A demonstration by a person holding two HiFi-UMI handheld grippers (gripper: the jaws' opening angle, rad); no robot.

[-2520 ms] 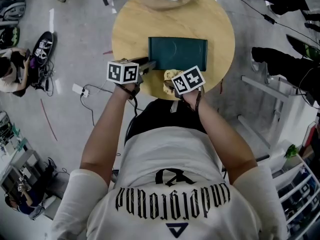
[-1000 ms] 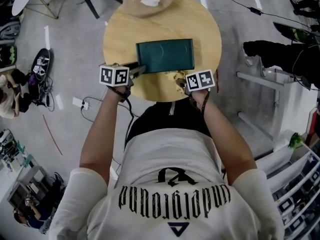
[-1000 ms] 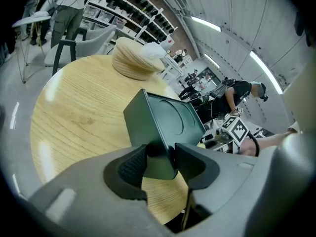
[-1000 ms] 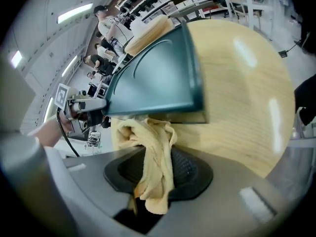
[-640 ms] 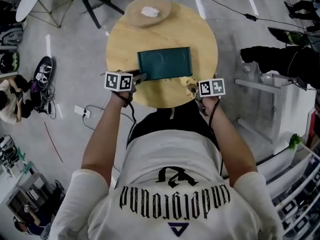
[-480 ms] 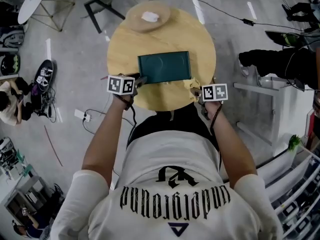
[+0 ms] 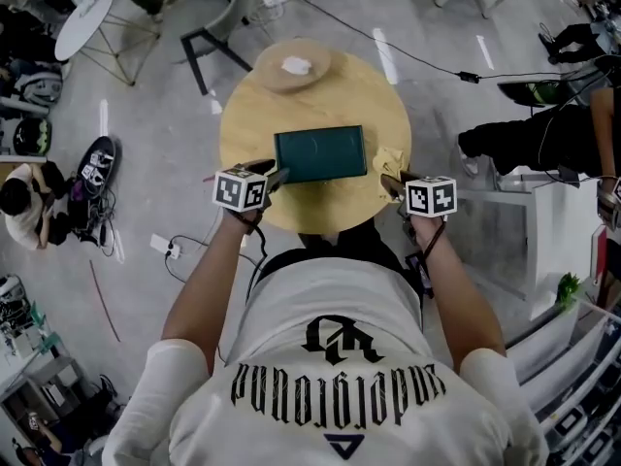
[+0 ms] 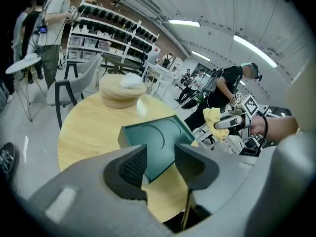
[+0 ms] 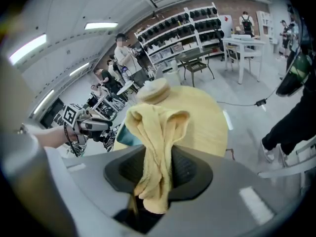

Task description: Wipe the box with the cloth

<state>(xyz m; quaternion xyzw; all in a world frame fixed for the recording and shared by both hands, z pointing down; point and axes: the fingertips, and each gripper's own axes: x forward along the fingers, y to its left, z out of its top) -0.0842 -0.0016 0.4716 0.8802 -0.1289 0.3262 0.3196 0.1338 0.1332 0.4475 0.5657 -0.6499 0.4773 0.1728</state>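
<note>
The dark green box [image 7: 320, 153] lies flat in the middle of the round wooden table [image 7: 247, 129]. My left gripper [image 7: 277, 176] sits at the box's near-left corner. In the left gripper view its jaws [image 8: 160, 157] stand apart, and that corner of the box [image 8: 153, 139] shows in the gap. My right gripper [image 7: 390, 180] hovers over the table's right rim, apart from the box, shut on the yellow cloth [image 7: 388, 159]. The cloth [image 9: 155, 127] stands bunched up out of the jaws of the right gripper [image 9: 157, 169]. A sliver of the box [image 9: 129, 135] shows behind it.
A wooden dish [image 7: 291, 66] holding a white lump stands at the table's far edge. On the floor around are a chair [image 7: 218, 22], cables [image 7: 165, 250], a second small table [image 7: 87, 22], and a seated person [image 7: 24, 197]. Another person's legs [image 7: 524, 134] are at right.
My right gripper has carried the cloth rightward from the box's near edge to the table's right rim. The left gripper stays at the box's near-left corner. The head view has shifted.
</note>
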